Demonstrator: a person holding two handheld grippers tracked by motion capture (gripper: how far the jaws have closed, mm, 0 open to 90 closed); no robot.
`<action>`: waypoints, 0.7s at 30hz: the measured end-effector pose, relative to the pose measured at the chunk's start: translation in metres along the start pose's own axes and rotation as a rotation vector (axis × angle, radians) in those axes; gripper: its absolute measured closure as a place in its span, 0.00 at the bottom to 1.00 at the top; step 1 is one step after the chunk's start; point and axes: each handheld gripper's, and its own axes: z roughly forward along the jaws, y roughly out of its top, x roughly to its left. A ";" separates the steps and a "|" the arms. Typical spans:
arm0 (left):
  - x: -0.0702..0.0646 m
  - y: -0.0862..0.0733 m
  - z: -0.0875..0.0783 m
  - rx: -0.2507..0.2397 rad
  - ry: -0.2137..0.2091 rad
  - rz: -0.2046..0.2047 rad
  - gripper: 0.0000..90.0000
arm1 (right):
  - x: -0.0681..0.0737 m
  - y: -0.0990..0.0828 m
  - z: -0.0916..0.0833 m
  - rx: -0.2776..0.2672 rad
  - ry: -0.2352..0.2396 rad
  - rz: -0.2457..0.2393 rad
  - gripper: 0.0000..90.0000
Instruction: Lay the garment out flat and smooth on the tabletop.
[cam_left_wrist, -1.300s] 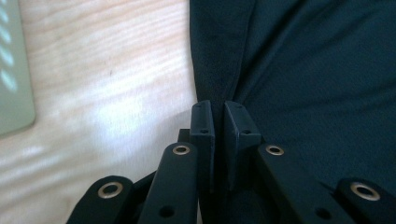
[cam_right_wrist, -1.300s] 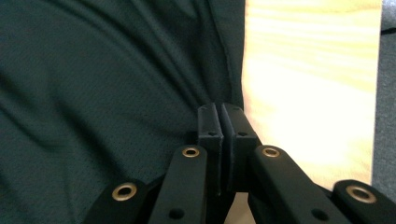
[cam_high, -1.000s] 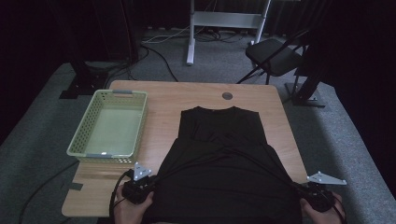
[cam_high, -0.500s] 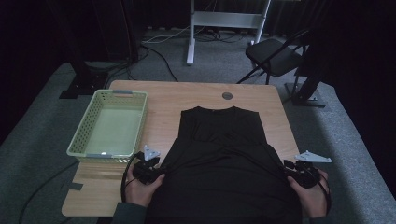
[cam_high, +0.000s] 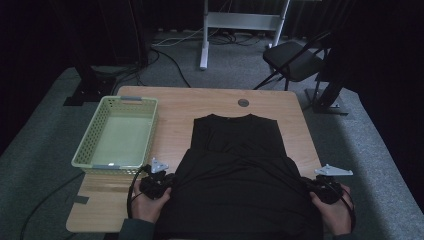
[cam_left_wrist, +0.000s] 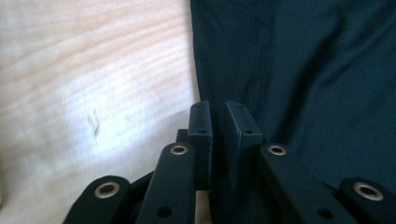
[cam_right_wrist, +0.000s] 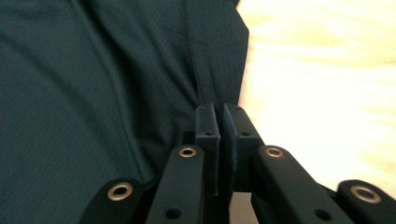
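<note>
A black sleeveless garment (cam_high: 235, 165) lies flat on the wooden table (cam_high: 175, 105), neck toward the far side. My left gripper (cam_high: 167, 181) sits at its left side edge. In the left gripper view the jaws (cam_left_wrist: 218, 109) have just been closing and now pinch the fabric's edge (cam_left_wrist: 233, 56). My right gripper (cam_high: 312, 184) is at the garment's right side edge. In the right gripper view its jaws (cam_right_wrist: 219, 112) have just closed tight on the hem (cam_right_wrist: 215, 60). Both hands rest near the table's front.
A pale green mesh basket (cam_high: 87, 150) stands at the left of the table, beside my left hand. A small dark round disc (cam_high: 243, 103) lies near the far edge. Beyond the table are a black chair (cam_high: 295, 60) and a white stand (cam_high: 240, 22).
Both hands have moved forward and inward to the garment's side edges. The fabric now shows pull creases between the two grippers.
</note>
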 end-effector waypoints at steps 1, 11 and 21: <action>-0.001 -0.004 -0.004 0.009 0.001 0.006 0.92 | 0.000 -0.003 -0.003 -0.001 0.000 -0.003 0.95; -0.010 -0.025 -0.027 0.048 0.007 0.034 0.92 | 0.001 -0.041 -0.041 0.011 -0.014 0.031 0.96; -0.011 -0.027 -0.037 0.055 -0.054 0.019 0.84 | 0.007 -0.035 -0.055 -0.023 0.002 0.010 0.80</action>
